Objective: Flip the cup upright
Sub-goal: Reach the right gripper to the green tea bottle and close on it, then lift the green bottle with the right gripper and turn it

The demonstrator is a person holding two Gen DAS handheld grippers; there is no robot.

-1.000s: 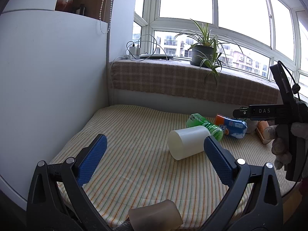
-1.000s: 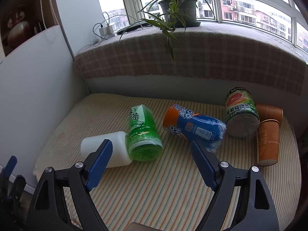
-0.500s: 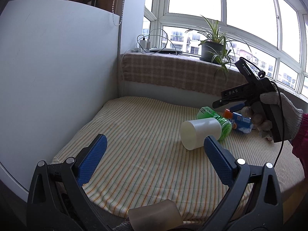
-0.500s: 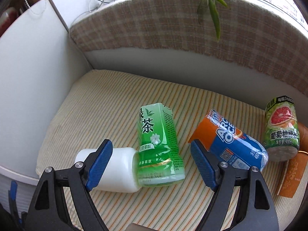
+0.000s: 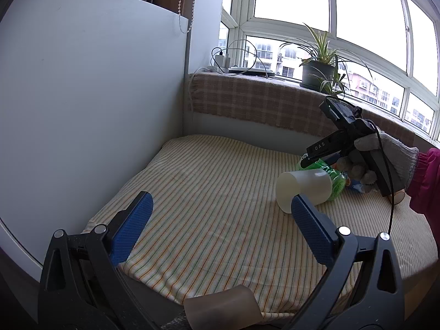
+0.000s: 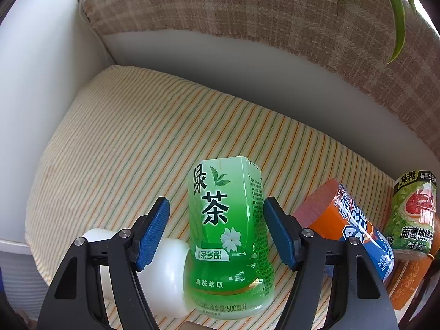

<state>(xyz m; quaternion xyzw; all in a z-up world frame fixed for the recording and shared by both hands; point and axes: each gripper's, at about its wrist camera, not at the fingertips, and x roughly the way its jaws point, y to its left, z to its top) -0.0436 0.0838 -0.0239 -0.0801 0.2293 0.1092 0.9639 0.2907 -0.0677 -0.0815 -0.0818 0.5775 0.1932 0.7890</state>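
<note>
A green tea cup (image 6: 228,236) lies on its side on the striped cloth (image 6: 132,143). My right gripper (image 6: 217,228) is open, its blue pads on either side of the green cup, not touching it. A white plastic cup (image 6: 165,272) lies on its side against the green cup's left; it also shows in the left wrist view (image 5: 302,189) with the green cup (image 5: 334,178) behind it. My left gripper (image 5: 220,228) is open and empty, low near the cloth's front edge, left of the white cup. The right gripper shows there too (image 5: 316,156).
An orange and blue cup (image 6: 349,228), a grapefruit-label cup (image 6: 412,214) and an orange paper cup (image 6: 409,280) lie to the right. A white cabinet wall (image 5: 82,110) bounds the left. A plaid-covered sill (image 5: 261,104) with a potted plant (image 5: 316,74) runs behind.
My right gripper has moved down and forward onto the green cup, now straddling it with narrower jaws. My left gripper has drawn back and turned left slightly.
</note>
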